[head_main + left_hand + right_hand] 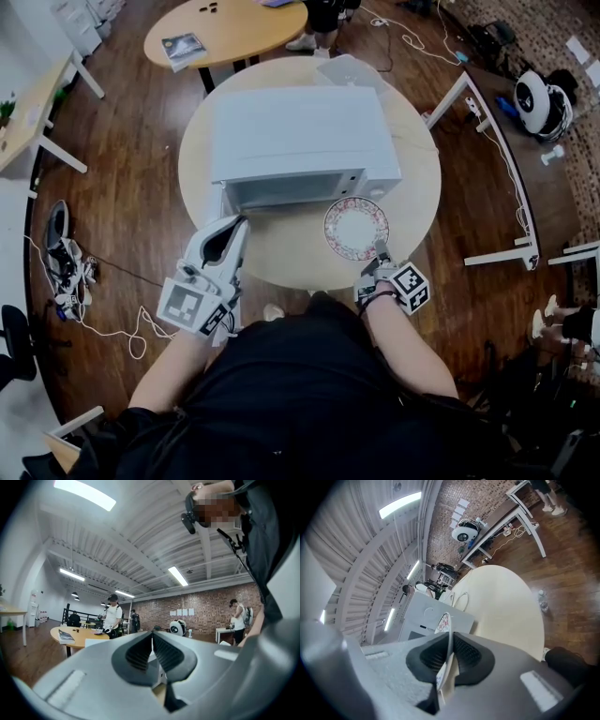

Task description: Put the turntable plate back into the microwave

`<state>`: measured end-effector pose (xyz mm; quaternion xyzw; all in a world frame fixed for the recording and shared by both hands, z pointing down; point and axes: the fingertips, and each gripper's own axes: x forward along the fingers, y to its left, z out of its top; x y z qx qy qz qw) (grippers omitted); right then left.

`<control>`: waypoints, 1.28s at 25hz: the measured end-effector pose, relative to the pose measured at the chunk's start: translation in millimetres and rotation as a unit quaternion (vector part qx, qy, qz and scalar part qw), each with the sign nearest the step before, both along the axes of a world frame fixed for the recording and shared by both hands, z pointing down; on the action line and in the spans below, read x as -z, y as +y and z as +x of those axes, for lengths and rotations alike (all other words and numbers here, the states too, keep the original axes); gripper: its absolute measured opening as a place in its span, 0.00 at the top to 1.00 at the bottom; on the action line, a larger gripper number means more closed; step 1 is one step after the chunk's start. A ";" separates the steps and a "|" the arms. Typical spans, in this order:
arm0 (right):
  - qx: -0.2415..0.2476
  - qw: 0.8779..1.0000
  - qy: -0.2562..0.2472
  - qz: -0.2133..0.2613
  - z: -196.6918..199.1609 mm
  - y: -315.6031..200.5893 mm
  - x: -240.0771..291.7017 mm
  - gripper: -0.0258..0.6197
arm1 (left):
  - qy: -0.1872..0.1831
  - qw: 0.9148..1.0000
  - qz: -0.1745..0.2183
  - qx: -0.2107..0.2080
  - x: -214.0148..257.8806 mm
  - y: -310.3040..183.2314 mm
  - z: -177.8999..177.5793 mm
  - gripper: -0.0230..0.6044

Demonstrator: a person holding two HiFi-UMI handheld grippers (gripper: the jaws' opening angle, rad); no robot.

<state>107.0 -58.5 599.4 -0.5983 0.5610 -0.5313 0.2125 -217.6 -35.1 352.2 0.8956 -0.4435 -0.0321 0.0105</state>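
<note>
Round light table (pixel 412 187) on wooden floor (pixel 131 187). Second round table (pixel 234 33) beyond it, magazine (pixel 183 47) near its edge. Shoes (pixel 58 248) and white cable (pixel 122 328) on floor at left. White desk (pixel 497 150) at right, round white device (pixel 536 101) beside it. Brick wall (pixel 206 606) behind; person in white shirt (pixel 112 616) by second table.

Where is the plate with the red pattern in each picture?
Head view: the plate is right of centre, in front of the microwave, held by the right gripper.
Left gripper view: not in it.
Right gripper view: the plate stands edge-on at centre, clamped between the jaws.
Shared landmark: the round white device shows in all three.
</note>
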 end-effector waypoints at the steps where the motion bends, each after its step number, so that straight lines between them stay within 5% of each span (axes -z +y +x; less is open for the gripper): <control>1: 0.004 1.000 -0.001 0.000 -3.5 -1.1 -0.5 0.93 | 0.000 1.000 0.000 0.002 0.3 0.8 -0.5 0.95; 32: 0.150 0.988 -0.019 0.005 -99.9 -43.5 6.9 0.93 | 0.003 0.998 -0.013 0.058 2.0 12.0 -8.9 0.95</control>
